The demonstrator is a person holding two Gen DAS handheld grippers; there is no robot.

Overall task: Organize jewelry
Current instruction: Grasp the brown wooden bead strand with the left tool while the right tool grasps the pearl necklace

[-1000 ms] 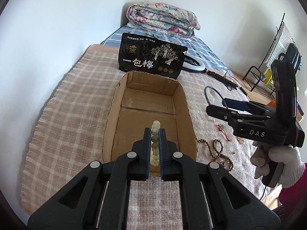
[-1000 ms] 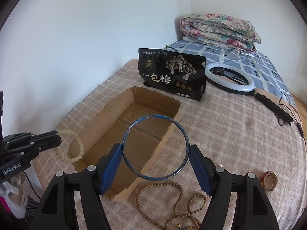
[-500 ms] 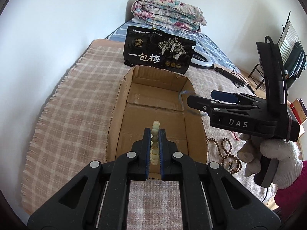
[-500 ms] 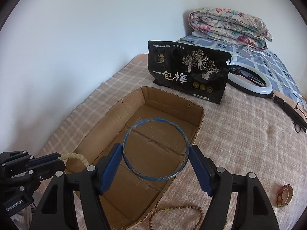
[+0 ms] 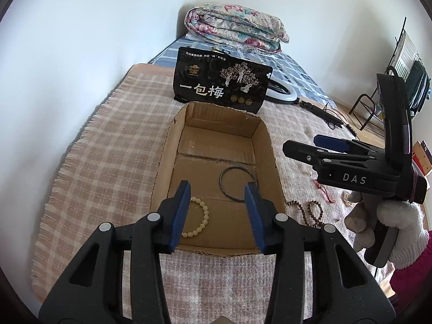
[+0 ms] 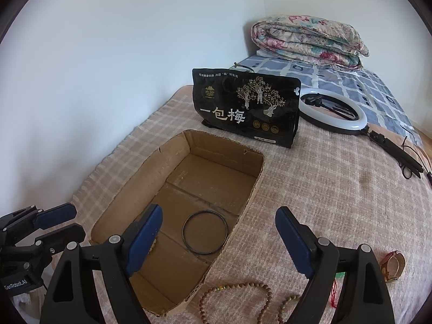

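So far I count two pieces down in the cardboard box [image 5: 216, 140]: the pale bead bracelet [image 5: 199, 220] near its front wall and the dark bangle [image 6: 204, 232] beside it. Left on the bed [image 6: 337, 189] are the brown bead strand [image 6: 237, 291] and a watch [image 6: 392, 266]. My left tool [image 5: 217, 213] hovers above the box, spread wide, empty; my right tool [image 6: 218, 240] likewise, angled over the box's right wall.

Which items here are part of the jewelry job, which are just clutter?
Job: box, bangle, pale bracelet, wooden beads, watch, red cord charm.
Clutter: snack bag, ring light, quilt.
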